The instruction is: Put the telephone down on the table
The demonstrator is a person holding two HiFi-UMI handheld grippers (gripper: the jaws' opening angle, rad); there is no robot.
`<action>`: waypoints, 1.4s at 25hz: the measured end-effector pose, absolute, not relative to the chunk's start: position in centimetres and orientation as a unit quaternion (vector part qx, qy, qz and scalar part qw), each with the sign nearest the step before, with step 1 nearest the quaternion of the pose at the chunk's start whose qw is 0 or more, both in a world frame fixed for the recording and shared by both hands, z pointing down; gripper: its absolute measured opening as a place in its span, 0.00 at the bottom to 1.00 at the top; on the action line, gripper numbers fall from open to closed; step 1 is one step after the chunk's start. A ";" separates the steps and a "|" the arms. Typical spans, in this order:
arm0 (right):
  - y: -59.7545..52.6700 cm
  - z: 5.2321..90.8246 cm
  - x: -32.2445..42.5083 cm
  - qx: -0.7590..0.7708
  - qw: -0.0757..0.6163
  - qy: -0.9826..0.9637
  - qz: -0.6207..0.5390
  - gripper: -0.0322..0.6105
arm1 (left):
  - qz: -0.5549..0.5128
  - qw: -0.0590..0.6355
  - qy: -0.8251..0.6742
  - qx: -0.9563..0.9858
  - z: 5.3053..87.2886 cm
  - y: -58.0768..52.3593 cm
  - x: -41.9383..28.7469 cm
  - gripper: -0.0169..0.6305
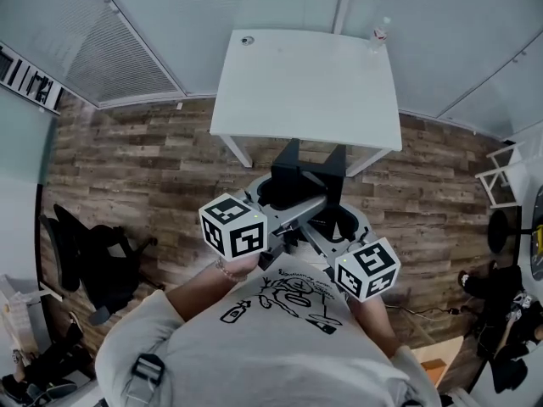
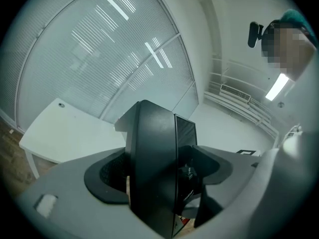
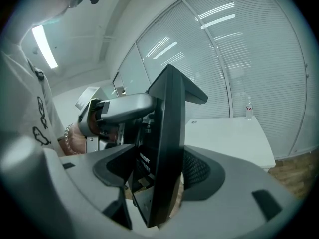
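1. The white rectangular table [image 1: 305, 87] has an almost wholly bare top, open to reach from its near edge.
2. A small clear plastic bottle [image 1: 379, 32] stands at the far right corner. A small round grey fitting [image 1: 247, 40] sits at the far left corner.
3. The black angular telephone [image 1: 310, 175], clamped between the left gripper [image 1: 284, 192] and the right gripper [image 1: 338, 223], hangs over the wood-plank floor [image 1: 161, 168], just short of the near edge.
4. Glass walls with blinds [image 1: 136, 49] close in behind the table.

Head camera looks steeply down from above the person's shoulders onto the white table [image 1: 305, 91] and plank floor [image 1: 136, 159], standing well back from both. Each gripper camera sits low behind its own jaws, tilted up toward the blinds [image 2: 99, 59] — close against the black telephone [image 2: 154, 168], seen edge-on from opposite sides. All three views share table and telephone.
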State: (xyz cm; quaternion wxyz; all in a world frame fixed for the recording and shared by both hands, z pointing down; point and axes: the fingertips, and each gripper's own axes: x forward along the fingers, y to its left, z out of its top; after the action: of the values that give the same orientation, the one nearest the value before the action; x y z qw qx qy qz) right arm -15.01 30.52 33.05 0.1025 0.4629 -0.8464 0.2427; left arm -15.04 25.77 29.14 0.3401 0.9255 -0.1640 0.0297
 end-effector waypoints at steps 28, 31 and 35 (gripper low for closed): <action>17.0 33.7 -14.7 0.478 0.086 -0.836 0.255 0.46 | 0.035 0.350 -0.148 0.924 30.1 12.3 -14.6 0.63; 15.8 33.5 -13.1 0.475 0.086 -0.838 0.255 0.46 | 0.034 0.349 -0.152 0.924 29.9 11.0 -13.1 0.63; 14.0 33.4 -10.6 0.467 0.086 -0.842 0.255 0.46 | 0.032 0.348 -0.160 0.923 29.7 9.3 -10.7 0.63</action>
State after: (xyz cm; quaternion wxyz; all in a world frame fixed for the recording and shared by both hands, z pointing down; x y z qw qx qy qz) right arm -10.63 13.96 33.37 0.0862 0.4671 -0.8423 0.2547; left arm -10.69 9.26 29.71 0.3476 0.9233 -0.1603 0.0324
